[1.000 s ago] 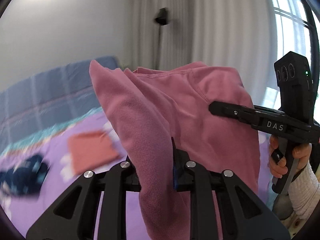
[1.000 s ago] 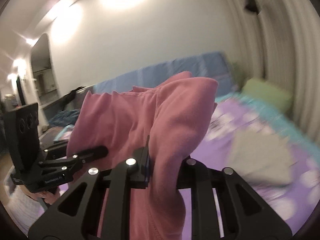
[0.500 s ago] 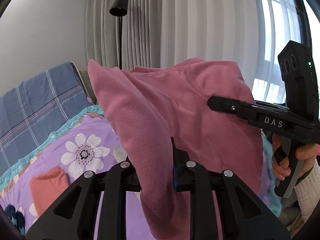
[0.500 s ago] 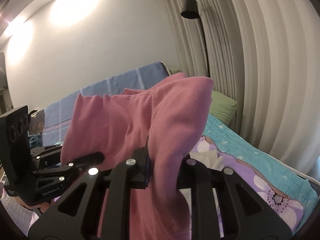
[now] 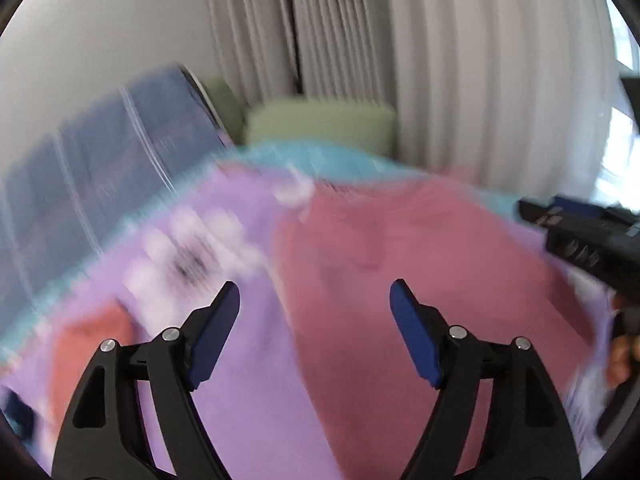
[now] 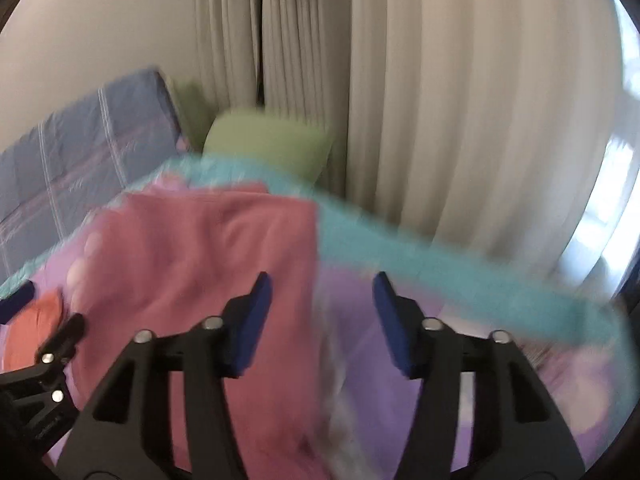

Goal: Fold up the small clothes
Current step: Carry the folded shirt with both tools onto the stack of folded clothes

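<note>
Pink garment (image 5: 400, 280) lay spread on the purple floral bedspread (image 5: 248, 380), flat and broad, its far edge near the teal border (image 6: 400, 256) of the cover. Cloth looked soft, fleece-like; a faint seam or neckline showed toward its far end in the left wrist view. Both views badly motion-blurred, so folds and edges could not be read finely.

Left gripper (image 5: 316, 304) had just been opening; jaws stood wide, blue pads (image 5: 216, 332) apart, nothing pinched between them. The garment's left edge ran below and between the fingers, on the bed, not in the grip. Gripper pointed down at a slant toward the bed.

Right gripper (image 6: 322, 300) had likewise just been opening; jaws moderately apart, pads (image 6: 250, 328) clear of the cloth. The garment's right edge lay under its left finger, purple cover under the right one. Also slanted downward.

Each gripper showed at the edge of the other's view: the right one at far right of the left view, with fingers of the person's hand (image 5: 620, 356) below it; the left one at lower left of the right view.

An orange cloth (image 5: 92, 344) lay on the bedspread left of the pink garment, apart from it. Green pillow (image 6: 268, 144) and blue checked bedding (image 6: 80, 152) at the head, pale curtains (image 6: 460, 100) behind.
</note>
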A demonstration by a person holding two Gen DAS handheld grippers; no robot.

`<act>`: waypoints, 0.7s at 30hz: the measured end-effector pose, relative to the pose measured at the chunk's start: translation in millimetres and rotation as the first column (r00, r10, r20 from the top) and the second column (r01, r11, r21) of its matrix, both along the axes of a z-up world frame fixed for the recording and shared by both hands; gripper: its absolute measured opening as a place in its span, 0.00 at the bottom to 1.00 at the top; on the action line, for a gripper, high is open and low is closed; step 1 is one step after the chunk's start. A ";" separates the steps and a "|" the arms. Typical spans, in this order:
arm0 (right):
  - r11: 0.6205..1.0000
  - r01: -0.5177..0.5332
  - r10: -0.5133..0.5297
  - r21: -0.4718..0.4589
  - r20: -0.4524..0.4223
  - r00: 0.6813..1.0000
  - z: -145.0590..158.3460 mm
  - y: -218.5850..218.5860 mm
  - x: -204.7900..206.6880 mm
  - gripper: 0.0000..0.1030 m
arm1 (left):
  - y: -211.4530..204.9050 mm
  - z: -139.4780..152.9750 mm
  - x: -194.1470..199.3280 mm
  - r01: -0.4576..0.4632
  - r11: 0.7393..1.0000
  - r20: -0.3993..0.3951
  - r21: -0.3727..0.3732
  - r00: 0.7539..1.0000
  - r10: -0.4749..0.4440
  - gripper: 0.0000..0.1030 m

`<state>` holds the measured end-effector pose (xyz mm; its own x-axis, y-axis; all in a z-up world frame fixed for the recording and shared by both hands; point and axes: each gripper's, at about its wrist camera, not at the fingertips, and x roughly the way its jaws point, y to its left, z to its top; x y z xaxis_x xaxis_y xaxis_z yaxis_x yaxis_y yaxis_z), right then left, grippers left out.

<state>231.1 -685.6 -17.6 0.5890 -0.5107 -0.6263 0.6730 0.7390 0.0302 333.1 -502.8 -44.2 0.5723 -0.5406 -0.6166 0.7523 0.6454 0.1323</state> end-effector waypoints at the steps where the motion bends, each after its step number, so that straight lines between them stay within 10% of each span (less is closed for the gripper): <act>1: 1.000 -0.017 0.017 -0.018 -0.018 1.000 -27.5 6.1 -2.3 0.55 | 3.2 -14.9 -2.0 0.011 1.000 -0.002 0.013 1.000 -0.011 0.77; 8: 0.967 -0.039 0.009 0.253 0.117 0.993 -51.4 -30.4 -27.4 0.71 | 13.3 -39.5 3.6 -0.003 1.000 -0.086 -0.031 0.996 0.000 0.77; 14: 0.999 0.035 -0.036 -0.025 -0.040 0.999 -42.5 11.3 -3.9 0.71 | 12.5 -34.1 -16.9 -0.057 0.998 -0.057 -0.041 0.997 0.055 0.77; 21: 0.996 0.070 -0.071 -0.064 -0.025 0.997 -40.1 12.3 -13.9 0.73 | 64.2 -1.6 -64.3 -0.086 0.994 -0.037 -0.068 0.996 0.084 0.95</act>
<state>217.2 -673.2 -57.7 0.5335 -0.5895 -0.6065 0.7233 0.6897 -0.0341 268.8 -438.6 -45.9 0.5973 -0.5331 -0.5992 0.6974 0.7142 0.0599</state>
